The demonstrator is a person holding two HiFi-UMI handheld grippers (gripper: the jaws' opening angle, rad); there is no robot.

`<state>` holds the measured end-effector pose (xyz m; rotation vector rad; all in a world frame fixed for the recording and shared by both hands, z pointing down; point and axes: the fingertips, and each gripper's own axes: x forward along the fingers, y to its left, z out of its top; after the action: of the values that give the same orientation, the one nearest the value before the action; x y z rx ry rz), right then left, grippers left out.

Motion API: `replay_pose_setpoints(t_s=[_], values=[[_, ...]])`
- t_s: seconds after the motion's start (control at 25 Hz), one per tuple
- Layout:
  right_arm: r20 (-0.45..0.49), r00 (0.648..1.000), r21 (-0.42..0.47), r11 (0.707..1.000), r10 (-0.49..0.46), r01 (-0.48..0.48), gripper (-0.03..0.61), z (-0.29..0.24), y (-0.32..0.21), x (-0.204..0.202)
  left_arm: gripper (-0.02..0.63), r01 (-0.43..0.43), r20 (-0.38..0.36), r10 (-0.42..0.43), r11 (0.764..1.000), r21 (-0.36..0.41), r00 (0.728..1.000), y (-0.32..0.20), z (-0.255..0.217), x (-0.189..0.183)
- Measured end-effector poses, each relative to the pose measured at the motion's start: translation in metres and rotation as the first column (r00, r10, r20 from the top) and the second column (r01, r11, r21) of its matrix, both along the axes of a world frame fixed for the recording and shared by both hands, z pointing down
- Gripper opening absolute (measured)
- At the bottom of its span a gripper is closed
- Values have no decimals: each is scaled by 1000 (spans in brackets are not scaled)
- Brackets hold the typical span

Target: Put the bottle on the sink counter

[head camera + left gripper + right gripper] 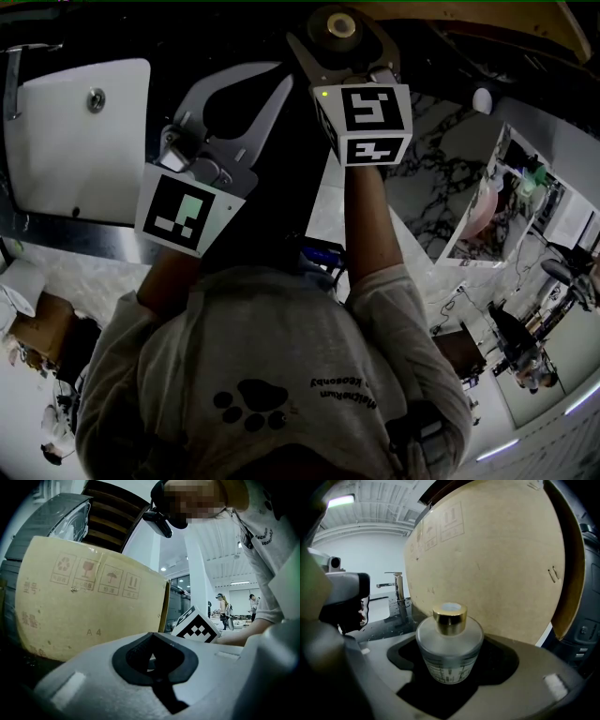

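The right tool (452, 681) has its jaws spread wide and closed on the bottle (449, 644), which stands upright between them, gold cap up, long axis vertical. The coming move looks like a set-down: bare dark table (386, 620) lies ahead of this tool and to its left, toward the tap (398, 585) and sink (75, 131). A box (487, 564) rises close behind the bottle, ahead and to the right, so that way is blocked. The left tool (152, 660) is closed and empty, just to the left.
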<state>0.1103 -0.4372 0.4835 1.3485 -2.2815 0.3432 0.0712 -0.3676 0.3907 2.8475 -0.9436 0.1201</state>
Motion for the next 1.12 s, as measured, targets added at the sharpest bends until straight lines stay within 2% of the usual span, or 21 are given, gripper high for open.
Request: replay_pose_setpoints(t_s=[0.32,0.48,0.68,0.92,1.0,1.12], values=[[5,1000,16,1000,0,0,336,-2,-2,-1,2,7,6,-7,1000,2,1000,10,-9,-3],[-14,1000,50,999,14,-13,374,-8,0,1,2,18,5,-18,1000,8,1000,16,-13,-8],[-16,999,15,999,44,-44,390,-3,17,9,3,27,21,-28,1000,16,999,26,-14,-14],[3,996,31,995,90,-90,397,-18,46,23,3,57,57,-58,998,20,997,38,-10,-22],[11,994,42,993,107,-107,394,-28,58,26,3,61,63,-62,998,26,996,44,-13,-23],[30,990,77,987,141,-143,306,-50,78,30,2,74,51,-76,996,44,996,56,-22,-24]])
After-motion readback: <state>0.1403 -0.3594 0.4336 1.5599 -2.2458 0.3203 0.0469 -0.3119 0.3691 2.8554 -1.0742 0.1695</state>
